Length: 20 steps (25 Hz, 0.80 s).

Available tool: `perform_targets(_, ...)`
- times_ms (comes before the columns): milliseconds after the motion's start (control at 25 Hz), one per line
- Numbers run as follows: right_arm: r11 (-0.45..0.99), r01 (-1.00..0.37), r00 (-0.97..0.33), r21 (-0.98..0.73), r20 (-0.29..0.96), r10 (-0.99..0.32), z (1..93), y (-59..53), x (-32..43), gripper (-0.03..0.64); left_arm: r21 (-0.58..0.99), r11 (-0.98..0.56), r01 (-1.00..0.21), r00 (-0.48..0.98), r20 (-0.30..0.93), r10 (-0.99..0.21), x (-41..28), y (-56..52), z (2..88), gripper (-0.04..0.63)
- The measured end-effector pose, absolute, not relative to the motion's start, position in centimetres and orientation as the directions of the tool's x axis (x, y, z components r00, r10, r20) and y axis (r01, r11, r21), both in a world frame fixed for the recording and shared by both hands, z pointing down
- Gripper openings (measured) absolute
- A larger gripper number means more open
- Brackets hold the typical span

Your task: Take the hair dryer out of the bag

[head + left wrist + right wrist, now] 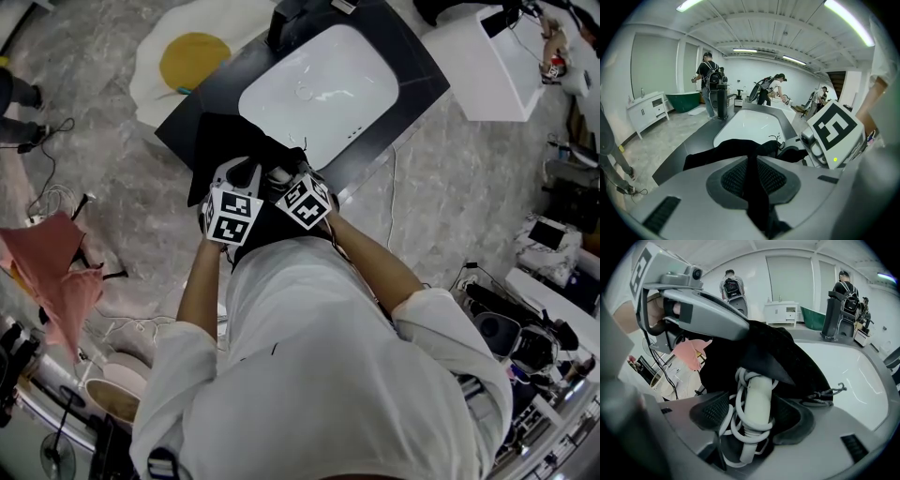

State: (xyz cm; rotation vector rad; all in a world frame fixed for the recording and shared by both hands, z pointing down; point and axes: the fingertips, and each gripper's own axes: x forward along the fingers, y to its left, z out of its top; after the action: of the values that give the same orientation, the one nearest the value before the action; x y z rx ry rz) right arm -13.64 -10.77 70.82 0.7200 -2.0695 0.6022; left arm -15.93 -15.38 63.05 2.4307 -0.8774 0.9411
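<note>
Grippers are meeting over a black bag (801, 359) that is lying on the dark counter (202, 108), at the near edge of the white basin (319, 84), in the middle of the head view. The left gripper (752, 174) is pinching a fold of the bag's black fabric: in its own view the two pads are standing almost together, with only the thin strip of cloth running between them. In the right gripper view this same gripper is showing at the upper left of the frame, holding the bag's edge up.

The right gripper (754, 416) is standing with its jaws spread wide. Between them the white hair dryer (758, 397) is sticking out of the bag's mouth, only its handle showing, upright and tilted slightly to the right in the frame. A white cord (733, 425) is looping round the handle in several turns; the loops are lying close to the left pad, and a gap is showing between the handle and the right pad, so the pads are not pressing on it. The rest of the dryer is hiding inside the black fabric. The bag's drawstring (829, 392) is trailing onto the counter at the right of that frame.

An egg-shaped rug (192, 56) is lying on the floor at the upper left of the head view, and a pink cloth (56, 272) is hanging at the left edge.
</note>
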Motion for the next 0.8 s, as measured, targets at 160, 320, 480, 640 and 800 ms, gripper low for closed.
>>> perform_targets(160, 0.709, -0.684, -0.489, -0.17, 0.829, -0.273, 70.7, -10.9, -13.4, 0.227, 0.116, -0.728, -0.675, 0.57, 0.708, -0.416, -16.0, -15.2, 63.1, 0.067)
perform_targets(320, 0.679, -0.693, -0.503, -0.244, 0.837, -0.213, 70.6, -11.0, -13.2, 0.179, 0.13, -0.731, -0.67, 0.576, 0.713, -0.401, -15.6, -14.9, 62.8, 0.066)
perform_targets(480, 0.644, -0.698, -0.535, -0.314, 0.826, -0.177, 70.1, -10.6, -13.0, 0.175, 0.118, -0.734, -0.669, 0.565, 0.722, -0.399, -15.1, -15.0, 62.5, 0.066)
perform_targets(640, 0.621, -0.707, -0.545, -0.339, 0.821, -0.171, 69.4, -10.2, -12.9, 0.173, 0.1, -0.733, -0.673, 0.552, 0.727, -0.409, -15.3, -14.9, 62.4, 0.066)
perform_targets(800, 0.615, -0.708, -0.548, -0.347, 0.819, -0.168, 68.9, -9.7, -12.9, 0.173, 0.098, -0.714, -0.693, 0.535, 0.734, -0.418, -15.7, -14.5, 62.7, 0.066)
